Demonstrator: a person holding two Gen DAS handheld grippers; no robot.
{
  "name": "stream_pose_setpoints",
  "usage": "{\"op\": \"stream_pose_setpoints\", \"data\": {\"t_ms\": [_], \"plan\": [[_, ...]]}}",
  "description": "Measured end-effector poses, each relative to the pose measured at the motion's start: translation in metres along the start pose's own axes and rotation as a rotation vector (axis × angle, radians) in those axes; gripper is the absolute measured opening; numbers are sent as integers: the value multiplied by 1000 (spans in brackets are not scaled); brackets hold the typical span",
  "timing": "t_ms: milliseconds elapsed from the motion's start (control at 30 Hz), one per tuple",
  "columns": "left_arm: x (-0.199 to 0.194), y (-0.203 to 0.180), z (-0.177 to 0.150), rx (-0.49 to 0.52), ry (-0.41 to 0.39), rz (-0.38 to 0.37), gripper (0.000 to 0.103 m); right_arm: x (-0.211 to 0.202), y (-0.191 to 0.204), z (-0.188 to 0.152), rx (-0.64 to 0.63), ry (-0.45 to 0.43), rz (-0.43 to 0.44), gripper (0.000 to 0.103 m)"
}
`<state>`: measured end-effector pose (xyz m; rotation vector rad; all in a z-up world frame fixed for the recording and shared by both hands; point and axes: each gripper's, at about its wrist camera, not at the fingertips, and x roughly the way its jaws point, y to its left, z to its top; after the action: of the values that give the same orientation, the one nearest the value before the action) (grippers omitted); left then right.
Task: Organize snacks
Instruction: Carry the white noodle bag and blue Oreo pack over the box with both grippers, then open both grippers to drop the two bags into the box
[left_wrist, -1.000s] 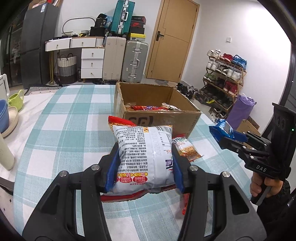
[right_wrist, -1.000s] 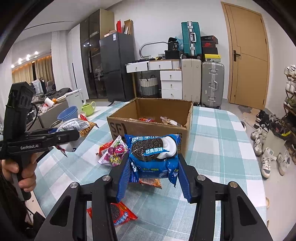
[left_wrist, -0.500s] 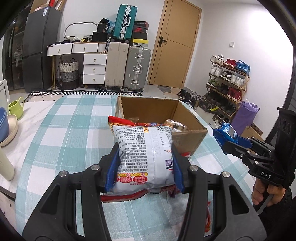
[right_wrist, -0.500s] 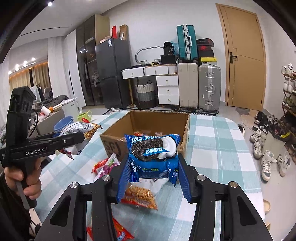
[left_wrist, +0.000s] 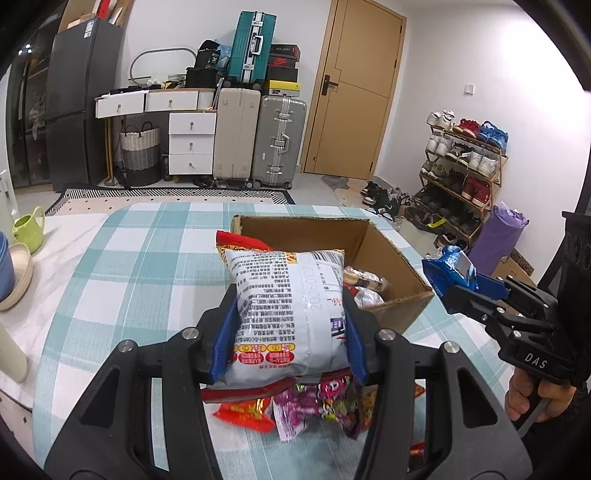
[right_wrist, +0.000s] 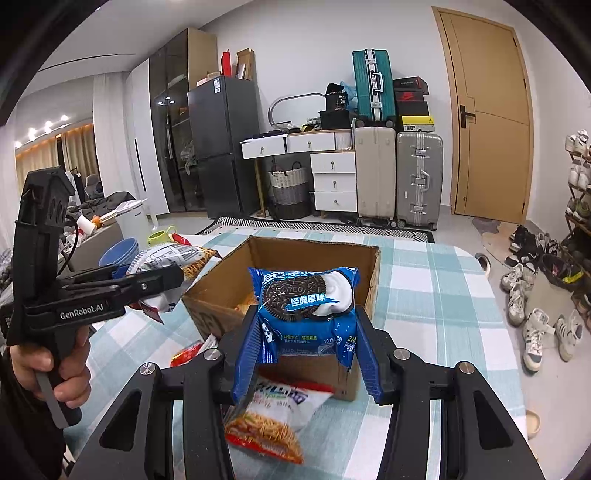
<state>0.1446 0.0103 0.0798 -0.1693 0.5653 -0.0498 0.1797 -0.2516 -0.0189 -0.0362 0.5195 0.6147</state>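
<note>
Above the checked counter (left_wrist: 147, 258), both grippers tilt downward toward the cardboard box (right_wrist: 221, 291). Left gripper (left_wrist: 288, 328) jaws clamp a white noodle packet (left_wrist: 288, 302); right gripper (right_wrist: 306, 343) jaws grip a blue Oreo pack (right_wrist: 306, 295), both just short of the box

Reading "OREO" on the blue cookie pack (right_wrist: 304, 308), "GenRobot.AI" on the left gripper (right_wrist: 153, 282) at frame left, "DAS" on the right gripper (left_wrist: 452, 282) at lower right.

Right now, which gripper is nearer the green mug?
Left. The left gripper, holding the white snack bag, is on the green mug side; the right gripper with the Oreo pack is across the cardboard box.
</note>
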Motion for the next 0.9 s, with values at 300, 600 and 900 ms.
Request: {"op": "stream_pose_setpoints", "data": {"t_ms": [300, 600, 900], "plan": [[36, -5, 13, 28, 13, 15, 48, 27, -9, 12, 25, 14, 8, 48], [73, -14, 24, 55, 19, 27, 48, 51, -11, 20, 0, 41, 10, 48], [107, -15, 24, 69, 48, 37, 48, 77, -9, 17, -23, 76, 13, 48]]}}
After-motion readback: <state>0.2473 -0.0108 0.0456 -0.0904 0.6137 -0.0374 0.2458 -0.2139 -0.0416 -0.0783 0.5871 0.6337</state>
